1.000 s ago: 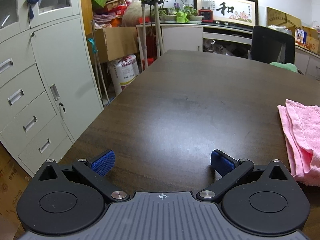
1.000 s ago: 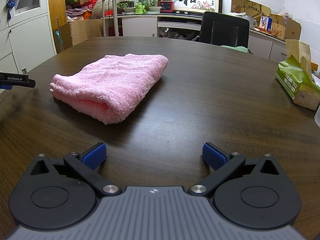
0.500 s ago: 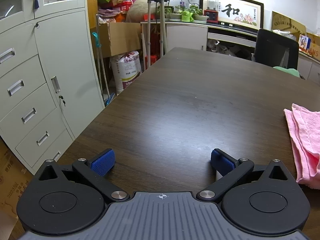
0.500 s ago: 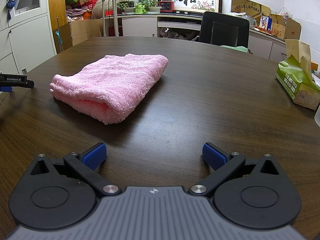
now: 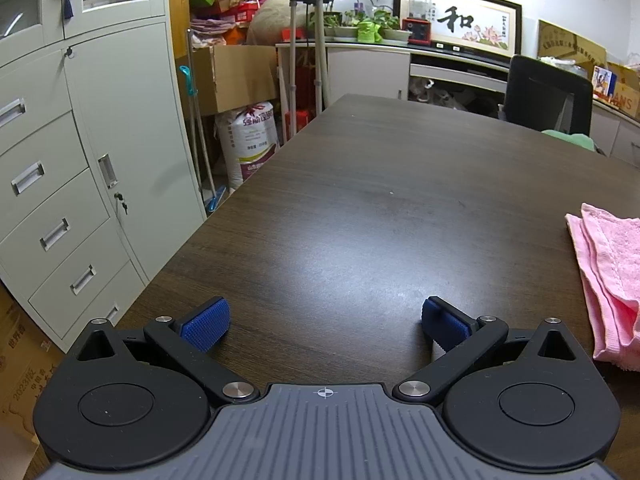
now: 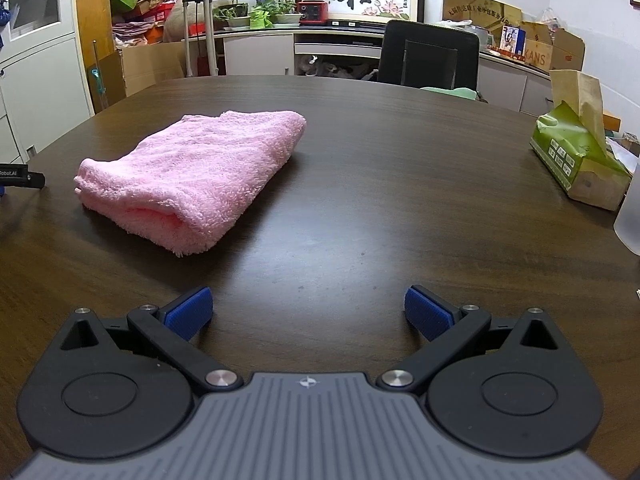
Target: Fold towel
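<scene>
A pink towel (image 6: 192, 172) lies folded into a thick rectangle on the dark wooden table (image 6: 400, 184). In the left wrist view its layered edge (image 5: 608, 280) shows at the far right. My left gripper (image 5: 325, 324) is open and empty above the table's left part, left of the towel. Its tip (image 6: 20, 178) shows at the left edge of the right wrist view. My right gripper (image 6: 308, 314) is open and empty, near the table's front, short of the towel and to its right.
A green tissue pack (image 6: 580, 160) and a translucent container (image 6: 630, 216) stand at the table's right edge. A black chair (image 6: 428, 56) is at the far side. Grey cabinets (image 5: 80, 160) stand left of the table, with boxes and a sack (image 5: 250, 140) behind.
The left gripper has tilted and drawn back slightly, so the towel sits a little lower and farther right in its view. The right gripper and the towel have not moved.
</scene>
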